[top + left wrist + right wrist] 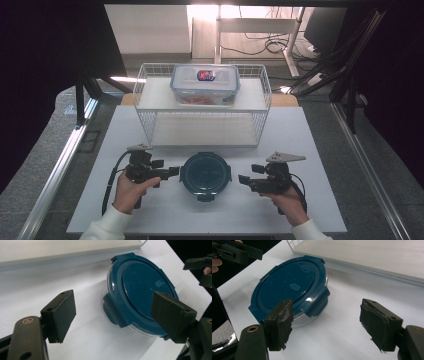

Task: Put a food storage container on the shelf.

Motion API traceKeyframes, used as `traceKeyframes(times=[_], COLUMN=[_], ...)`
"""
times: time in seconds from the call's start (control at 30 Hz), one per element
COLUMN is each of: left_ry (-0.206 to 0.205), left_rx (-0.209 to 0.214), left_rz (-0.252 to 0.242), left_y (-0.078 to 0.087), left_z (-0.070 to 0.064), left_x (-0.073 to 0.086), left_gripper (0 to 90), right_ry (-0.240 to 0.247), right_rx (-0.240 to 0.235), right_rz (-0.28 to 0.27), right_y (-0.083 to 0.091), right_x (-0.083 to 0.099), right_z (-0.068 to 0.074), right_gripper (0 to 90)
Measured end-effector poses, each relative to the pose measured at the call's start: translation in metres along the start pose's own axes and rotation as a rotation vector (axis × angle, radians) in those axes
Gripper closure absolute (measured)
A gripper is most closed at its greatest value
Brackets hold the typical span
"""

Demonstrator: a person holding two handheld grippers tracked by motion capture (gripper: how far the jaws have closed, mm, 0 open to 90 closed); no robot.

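A round clear container with a dark blue clip-on lid (205, 175) sits on the white table, between my two grippers. My left gripper (173, 172) is just left of it and stands open, nothing between its pads. In the left gripper view the lid (140, 292) lies ahead and to the right of the open gripper (117, 315). My right gripper (244, 179) is just right of the container, also open and holding nothing. The right gripper view shows the lid (292, 287) ahead and to the left, with the gripper (329, 325) apart from it.
A white wire rack (202, 107) with two shelves stands behind the round container. On its top shelf rests a rectangular clear lidded box (205, 85) with food inside. The white table (165, 210) has bare surface in front. Cables and a desk frame lie beyond the table.
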State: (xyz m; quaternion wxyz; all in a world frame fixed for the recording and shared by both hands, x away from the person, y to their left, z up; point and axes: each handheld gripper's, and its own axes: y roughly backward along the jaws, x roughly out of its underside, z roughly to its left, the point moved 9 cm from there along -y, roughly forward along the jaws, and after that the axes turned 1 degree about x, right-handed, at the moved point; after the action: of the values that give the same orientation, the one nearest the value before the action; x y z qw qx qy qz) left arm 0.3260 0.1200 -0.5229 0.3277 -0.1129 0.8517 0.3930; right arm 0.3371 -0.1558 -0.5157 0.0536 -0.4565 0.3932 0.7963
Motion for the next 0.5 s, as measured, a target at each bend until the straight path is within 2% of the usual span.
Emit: traceKeyframes(times=[0.27,0.4,0.5], left_ry=[0.035,0.076,0.088], left_rx=[0.044,0.081,0.092], left_rz=[0.025,0.041,0.049], left_y=[-0.013,-0.020,-0.024], left_z=[-0.005,-0.004,-0.002], left_x=[0.002,0.003,0.005], left_gripper=[17.4,14.5,13.6], right_ry=[-0.070,-0.089,-0.128], right_rx=[-0.043,-0.048,-0.065], right_rz=[0.024,0.047,0.062], right_y=[-0.013,-0.025,-0.034], right_x=[-0.013,-0.011,-0.011], right_z=[0.006,0.006,0.005], right_gripper=[22.4,20.7,20.3])
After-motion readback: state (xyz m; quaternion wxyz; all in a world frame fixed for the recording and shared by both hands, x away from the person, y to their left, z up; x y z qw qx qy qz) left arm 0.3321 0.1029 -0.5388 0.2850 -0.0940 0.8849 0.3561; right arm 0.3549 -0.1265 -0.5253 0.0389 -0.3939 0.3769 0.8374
